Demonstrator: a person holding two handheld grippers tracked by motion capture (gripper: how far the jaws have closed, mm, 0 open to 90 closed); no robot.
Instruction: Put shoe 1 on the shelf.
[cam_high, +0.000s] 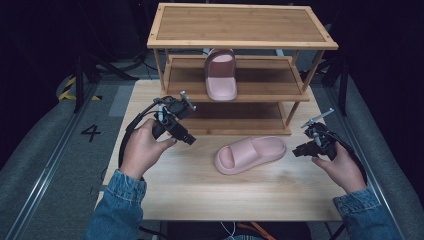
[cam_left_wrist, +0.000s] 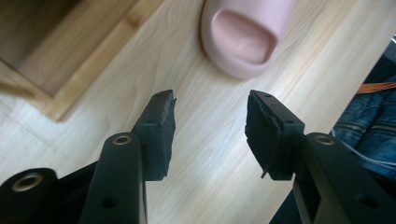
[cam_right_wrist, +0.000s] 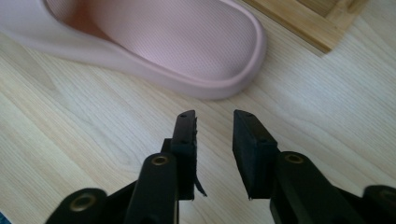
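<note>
Pale wood worktop (cam_high: 190, 195) with a three-tier bamboo shoe rack (cam_high: 240, 30) at its 12 o'clock edge. One pink slipper (cam_high: 220, 75) sits on the rack's middle shelf, toe toward the person. Second pink slipper (cam_high: 250, 154) lies flat on the worktop just in front of the rack's bottom tier, a little to the 3 o'clock side of centre, toe opening toward 9 o'clock, heel toward 3 o'clock. Left claw (cam_high: 189, 140) at 9 o'clock of this slipper, near it but apart; in the left gripper view its jaws are spread wide over bare wood, nothing between them, slipper toe (cam_left_wrist: 243, 39) just beyond the tips. Right claw (cam_high: 296, 150) at 3 o'clock of the slipper, close to the heel, not touching; in the right gripper view its jaws stand partly apart, pinching nothing, slipper heel (cam_right_wrist: 187, 51) just past them. Denim sleeves at 6 o'clock.
</note>
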